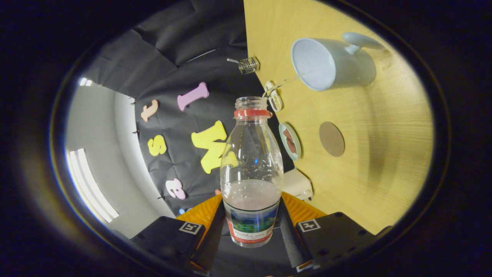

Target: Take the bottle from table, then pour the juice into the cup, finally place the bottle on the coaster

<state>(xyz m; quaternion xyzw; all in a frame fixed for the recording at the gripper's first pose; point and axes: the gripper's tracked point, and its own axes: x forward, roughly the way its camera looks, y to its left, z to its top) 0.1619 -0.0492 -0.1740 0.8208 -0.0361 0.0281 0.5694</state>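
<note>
My gripper [251, 225] is shut on a clear plastic bottle [251, 169], both fingers pressing on its labelled lower part. The bottle has a red neck ring, no cap, and pale juice filling roughly its lower third. The view is rolled sideways, so the wooden table [384, 161] stands like a wall to the right of the bottle. On it, beyond and right of the bottle's mouth, a pale blue cup [330, 63] with a handle shows its open mouth. A round brown coaster [331, 139] lies between the cup and my fingers, right of the bottle.
A small round dish [290, 141] holding something brown sits at the table's edge beside the bottle. A wire item [248, 64], a small white object [274, 98] and a white box [297, 183] also line that edge. Black cloth wall hangs beyond.
</note>
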